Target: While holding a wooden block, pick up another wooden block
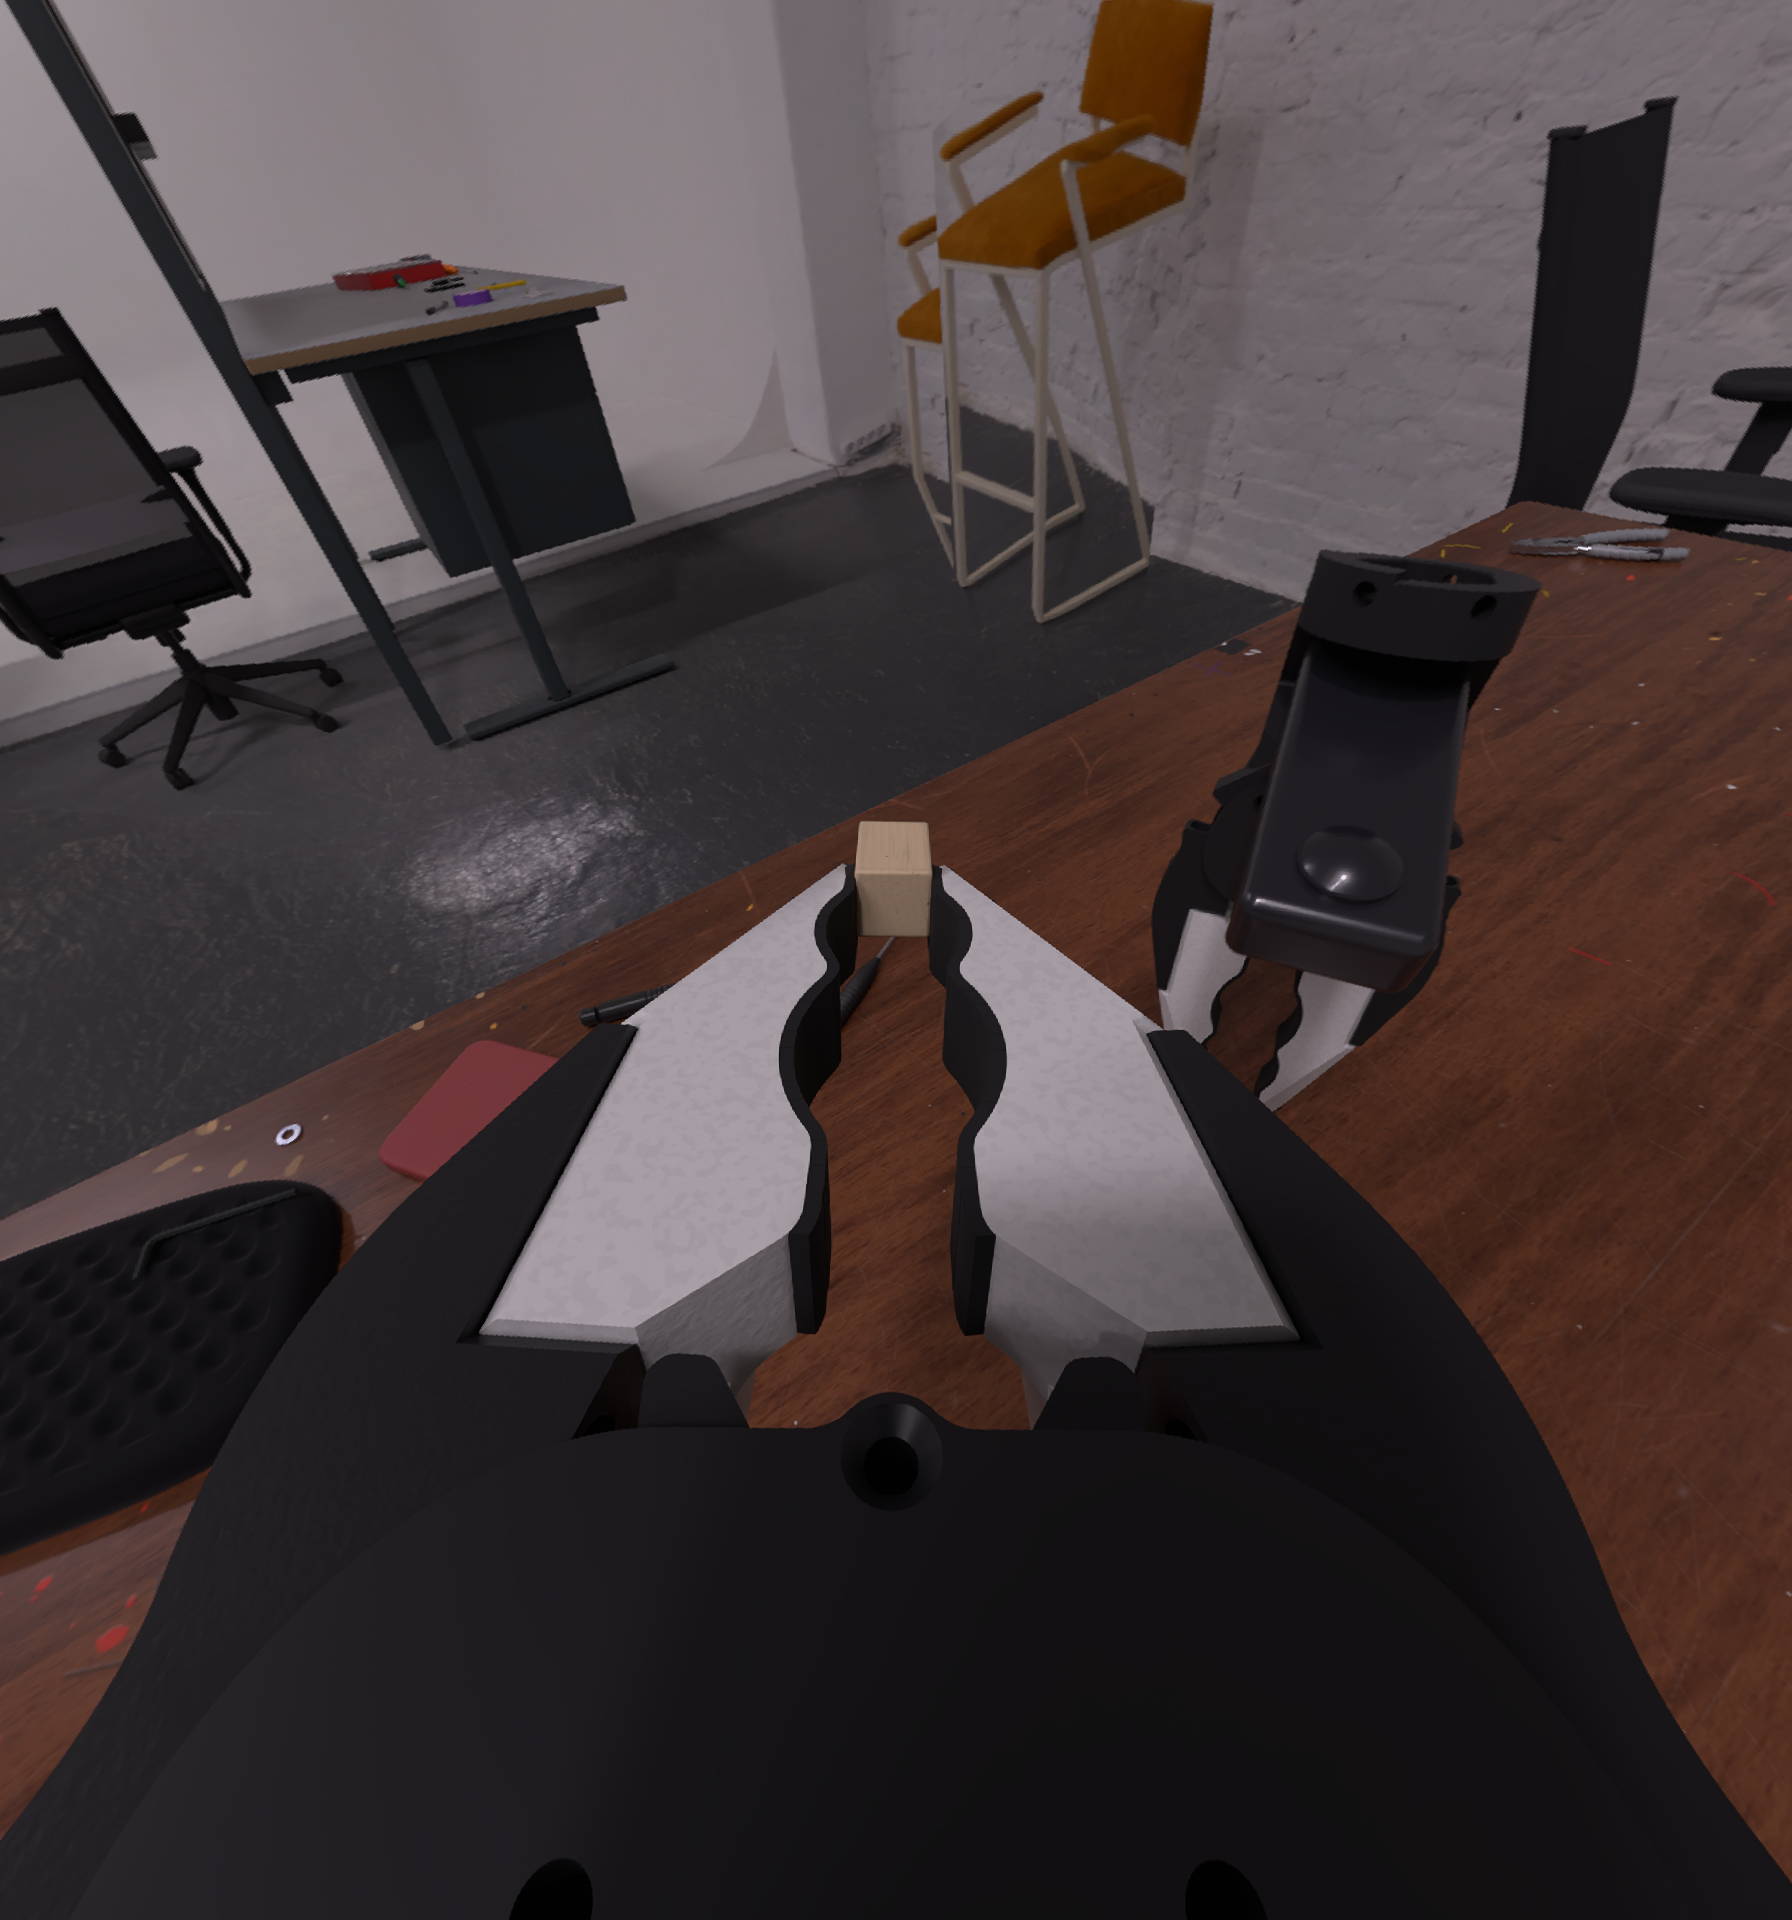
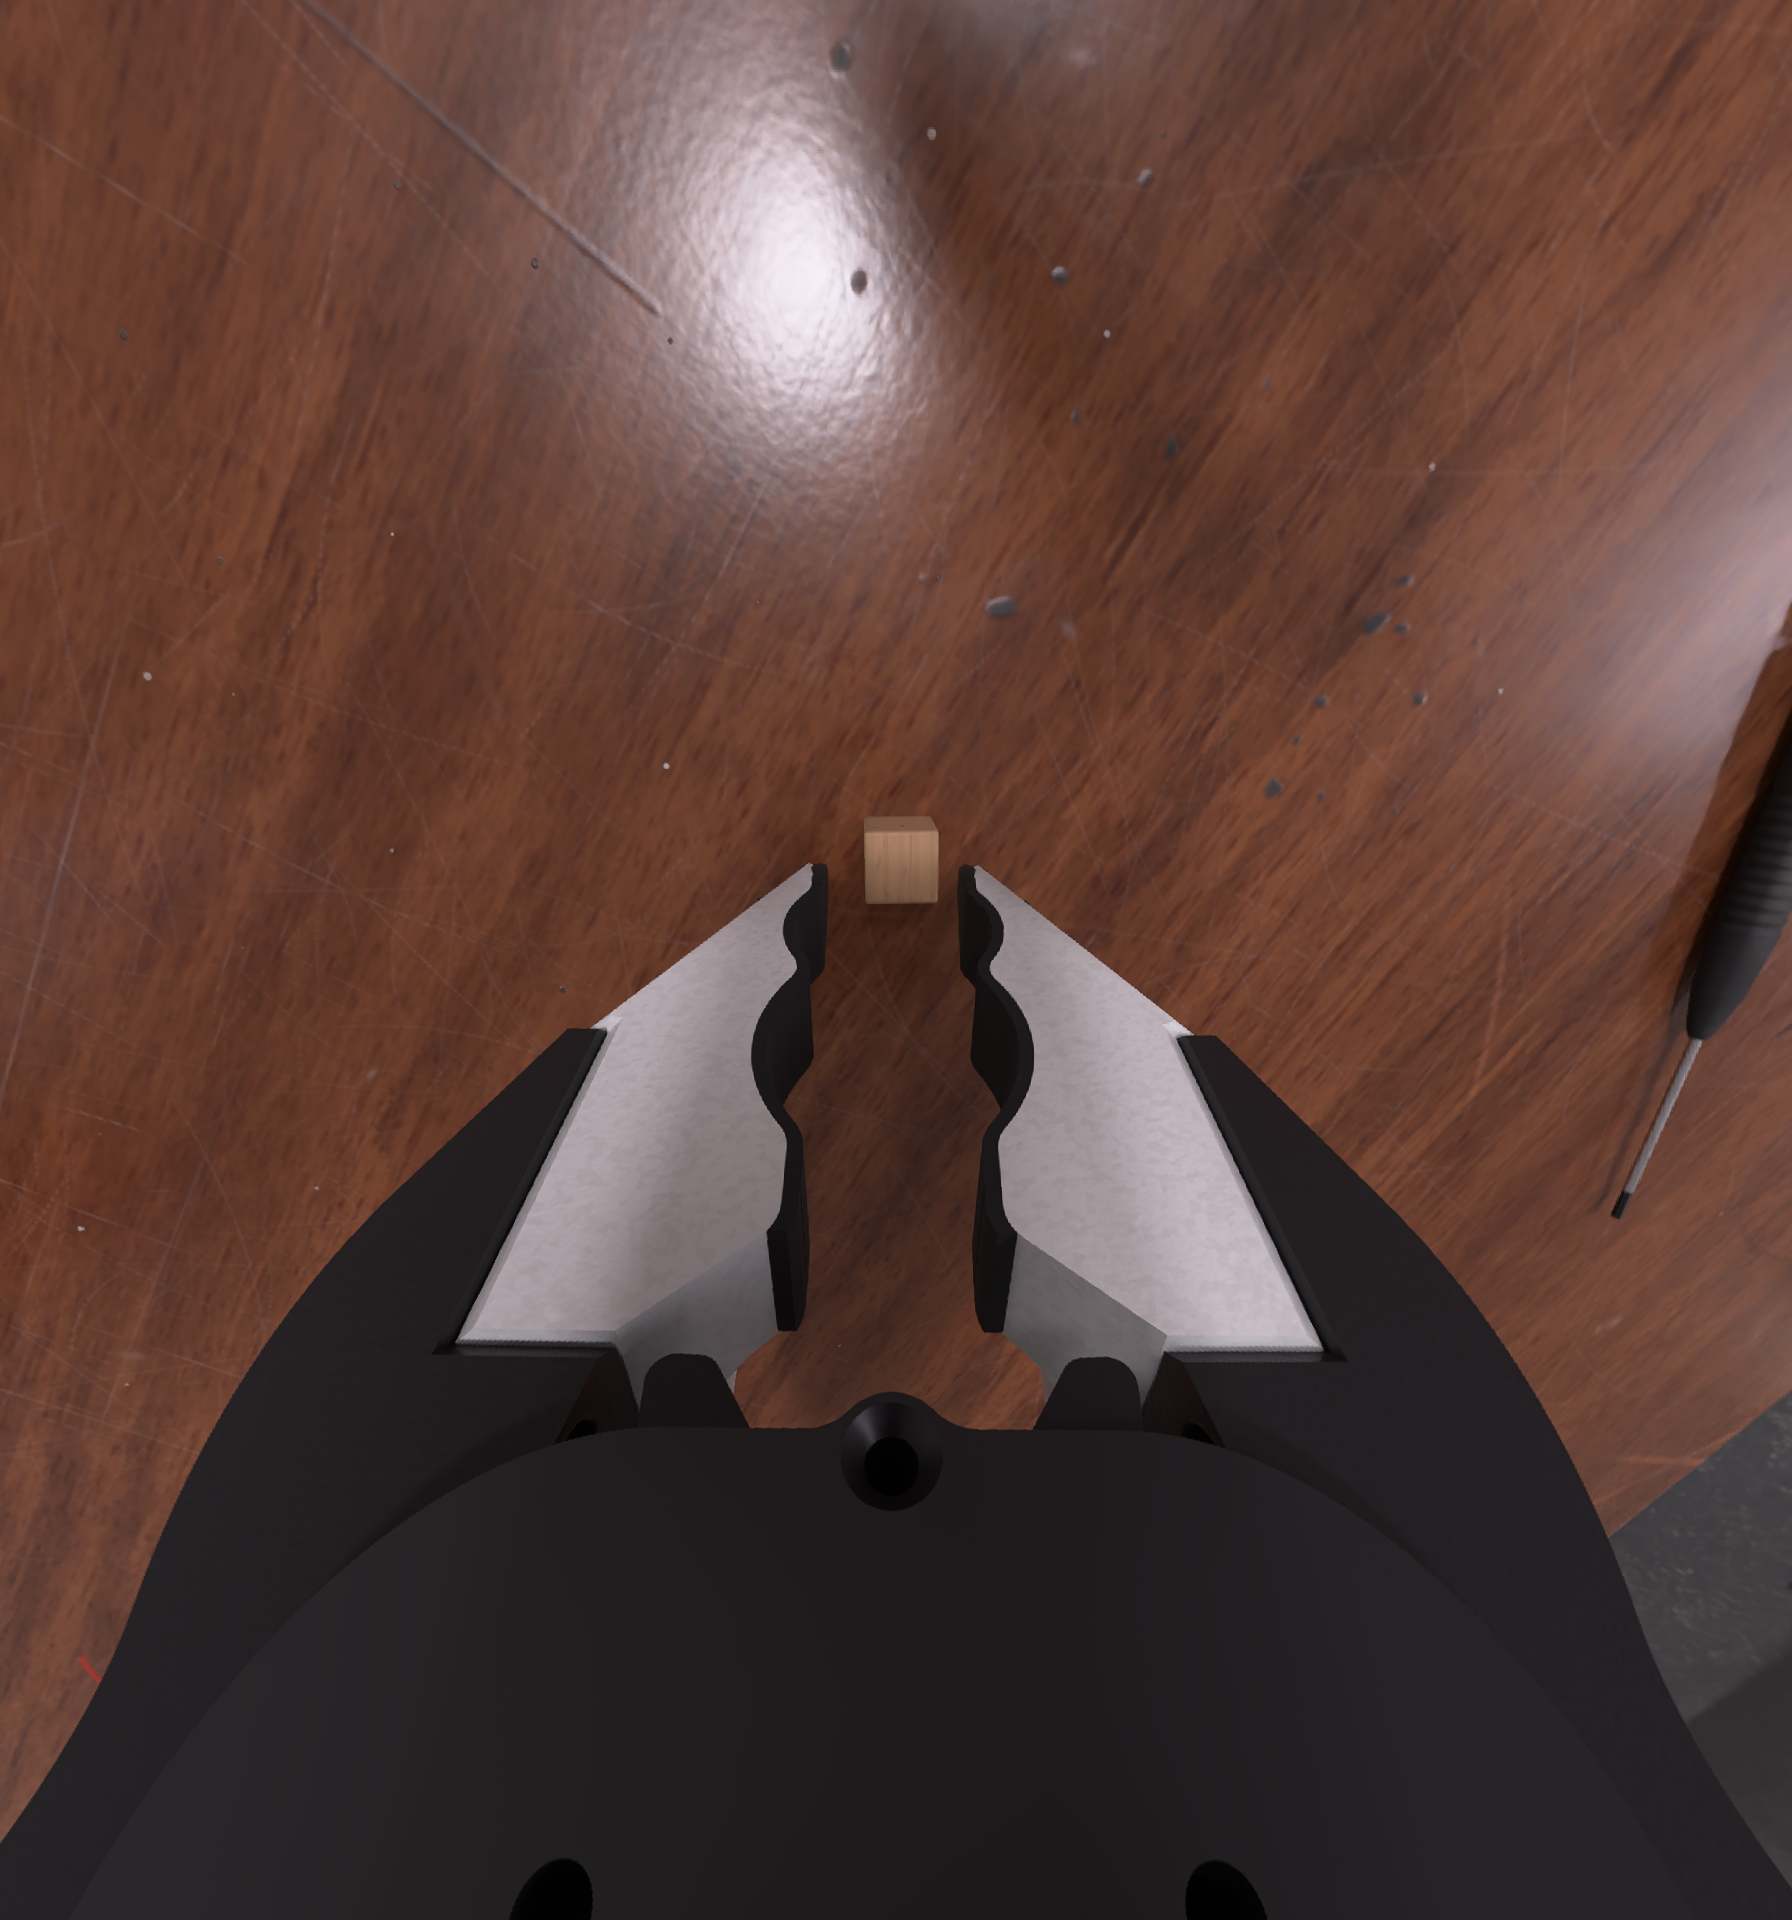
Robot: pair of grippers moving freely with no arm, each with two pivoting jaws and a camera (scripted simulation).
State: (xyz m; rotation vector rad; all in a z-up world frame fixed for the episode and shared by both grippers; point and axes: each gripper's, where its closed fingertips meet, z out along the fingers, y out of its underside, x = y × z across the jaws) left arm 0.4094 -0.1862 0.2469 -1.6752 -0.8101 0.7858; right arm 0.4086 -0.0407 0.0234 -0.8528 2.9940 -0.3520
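In the left wrist view my left gripper (image 1: 894,885) is shut on a pale wooden block (image 1: 894,896), pinched between its fingertips above the brown wooden table (image 1: 1494,1195) near the table's edge. My right gripper (image 1: 1256,1049) shows to its right, pointing down at the table. In the right wrist view my right gripper (image 2: 892,878) is open and empty, looking straight down. A second wooden block (image 2: 900,860) lies on the table (image 2: 352,623) below, in line with the gap between the fingertips and untouched. This block is hidden in the left wrist view.
A black screwdriver (image 2: 1765,883) lies right of the second block. Another dark screwdriver (image 1: 622,1008), a red flat pad (image 1: 456,1107), a washer (image 1: 291,1132) and a black dimpled mat (image 1: 92,1351) sit by the table's left edge. Pliers (image 1: 1588,542) lie far right. Beyond: floor, desk, chairs.
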